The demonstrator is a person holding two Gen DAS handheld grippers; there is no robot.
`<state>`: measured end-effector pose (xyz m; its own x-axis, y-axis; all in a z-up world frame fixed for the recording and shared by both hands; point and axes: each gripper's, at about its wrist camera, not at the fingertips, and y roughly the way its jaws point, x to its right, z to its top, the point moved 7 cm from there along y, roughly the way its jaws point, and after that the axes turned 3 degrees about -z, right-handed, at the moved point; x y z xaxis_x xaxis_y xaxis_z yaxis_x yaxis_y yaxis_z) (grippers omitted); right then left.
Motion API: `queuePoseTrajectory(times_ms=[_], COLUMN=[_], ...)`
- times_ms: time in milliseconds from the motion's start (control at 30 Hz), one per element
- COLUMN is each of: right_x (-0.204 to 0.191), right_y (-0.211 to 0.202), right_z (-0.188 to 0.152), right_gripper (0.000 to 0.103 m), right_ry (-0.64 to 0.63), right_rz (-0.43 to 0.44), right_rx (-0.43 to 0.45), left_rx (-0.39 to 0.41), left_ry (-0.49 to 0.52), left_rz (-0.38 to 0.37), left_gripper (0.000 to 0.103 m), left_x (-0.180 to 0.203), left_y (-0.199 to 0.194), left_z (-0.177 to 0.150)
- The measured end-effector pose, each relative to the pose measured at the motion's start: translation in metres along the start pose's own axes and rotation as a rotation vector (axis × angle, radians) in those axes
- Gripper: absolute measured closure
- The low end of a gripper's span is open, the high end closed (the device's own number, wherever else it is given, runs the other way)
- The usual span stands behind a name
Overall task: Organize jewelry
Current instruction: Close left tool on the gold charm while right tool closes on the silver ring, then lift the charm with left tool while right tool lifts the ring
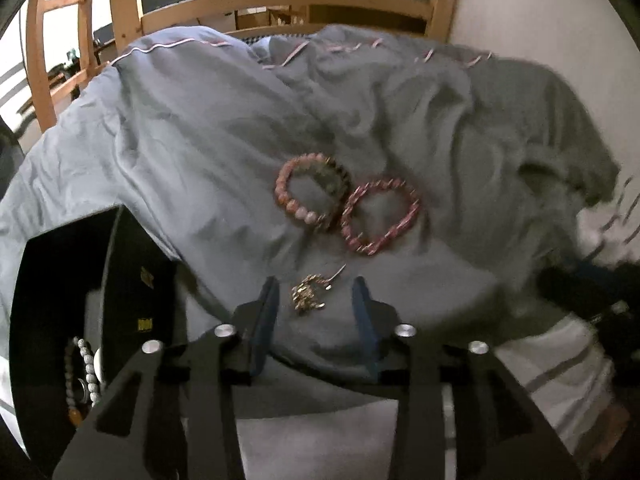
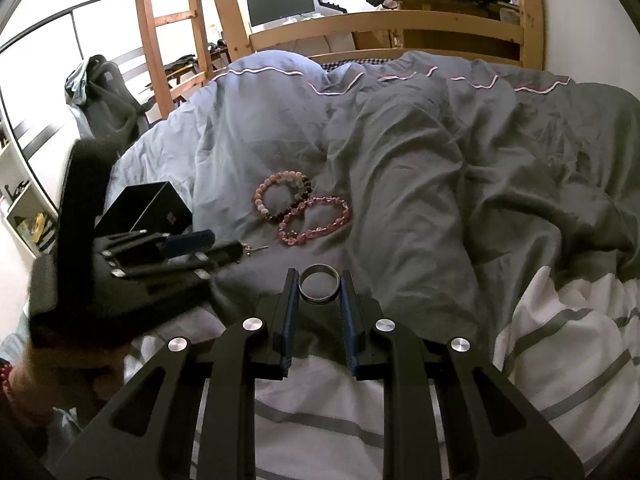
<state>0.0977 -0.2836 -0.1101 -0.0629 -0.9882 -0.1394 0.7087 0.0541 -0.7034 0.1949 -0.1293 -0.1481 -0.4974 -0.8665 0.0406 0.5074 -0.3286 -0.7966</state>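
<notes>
1. I have the metal ring (image 2: 319, 283) pinched across its width in my right gripper (image 2: 320, 286), one blue pad on either side of the band, held above the grey duvet (image 2: 400, 168). It looks rigid, light and smooth, so I judge it could slip or twist out if I slacken; the hold across the outer rim seems right.
2. The small gold chain piece (image 1: 310, 294) lies heaped on the duvet between the spread fingers of my left gripper (image 1: 316, 292), which touches nothing. It should be limp and tangle-prone, so I would take it at the densest clump, pressing slightly into the soft bedding.
3. At 12 o'clock from the chain lie two bead bracelets, touching: the pale pink and dark one (image 1: 310, 196) and the red one (image 1: 380, 216). Probably stretchy and bumpy; I would grasp across one side of the loop.
4. At 9 o'clock sits the open black jewelry box (image 1: 64, 280), with beaded strands (image 1: 86, 368) already inside.
</notes>
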Motion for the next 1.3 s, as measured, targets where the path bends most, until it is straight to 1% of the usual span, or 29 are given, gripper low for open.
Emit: queuePoseTrajectory(times_ms=[100,133,167,200,267,333,567,700,800,900,967,1067,1300], right_x=[0.0,0.0,-0.001,-0.001,-0.003,-0.003,-0.002,-0.001,0.0,0.003,0.003,0.003,0.001], right_y=[0.001,0.001,0.001,0.002,0.001,0.001,0.0,-0.002,-0.001,-0.003,-0.005,-0.008,-0.013], right_z=[0.0,0.0,0.0,0.0,0.0,0.0,0.001,0.003,0.003,0.005,0.006,0.009,0.014], right_gripper=[0.082,0.082,0.082,0.082,0.082,0.082,0.082,0.082,0.082,0.082,0.082,0.082,0.082], right_ry=[0.005,0.004,0.003,0.002,-0.001,-0.002,-0.005,-0.005,0.001,0.014,0.02,0.023,0.016], right_rz=[-0.004,-0.005,-0.006,-0.007,-0.011,-0.013,-0.022,-0.023,-0.024,-0.024,-0.021,-0.014,-0.007], right_rx=[-0.002,-0.003,-0.004,-0.004,-0.004,-0.003,0.01,0.017,0.019,0.021,0.027,0.039,0.066], left_rx=[-0.046,-0.058,-0.072,-0.077,-0.077,-0.061,0.034,0.071,0.097,0.11,0.118,0.134,0.161], left_ry=[-0.016,-0.023,-0.034,-0.039,-0.056,-0.068,-0.077,-0.089,-0.104,-0.143,-0.153,-0.153,-0.137], left_rz=[0.022,0.021,0.023,0.026,0.018,0.007,-0.03,-0.066,-0.074,-0.091,-0.088,-0.103,-0.084], left_gripper=[0.065,0.067,0.079,0.088,0.097,0.097,0.097,0.097,0.097,0.097,0.097,0.097,0.097], left_x=[-0.007,-0.01,-0.013,-0.015,-0.017,-0.019,-0.016,-0.016,-0.02,-0.028,-0.03,-0.03,-0.027], left_y=[0.012,0.014,0.016,0.017,0.015,0.008,-0.022,-0.035,-0.044,-0.049,-0.05,-0.055,-0.072], left_z=[-0.007,-0.008,-0.01,-0.01,-0.009,-0.006,0.01,0.017,0.022,0.025,0.025,0.027,0.029])
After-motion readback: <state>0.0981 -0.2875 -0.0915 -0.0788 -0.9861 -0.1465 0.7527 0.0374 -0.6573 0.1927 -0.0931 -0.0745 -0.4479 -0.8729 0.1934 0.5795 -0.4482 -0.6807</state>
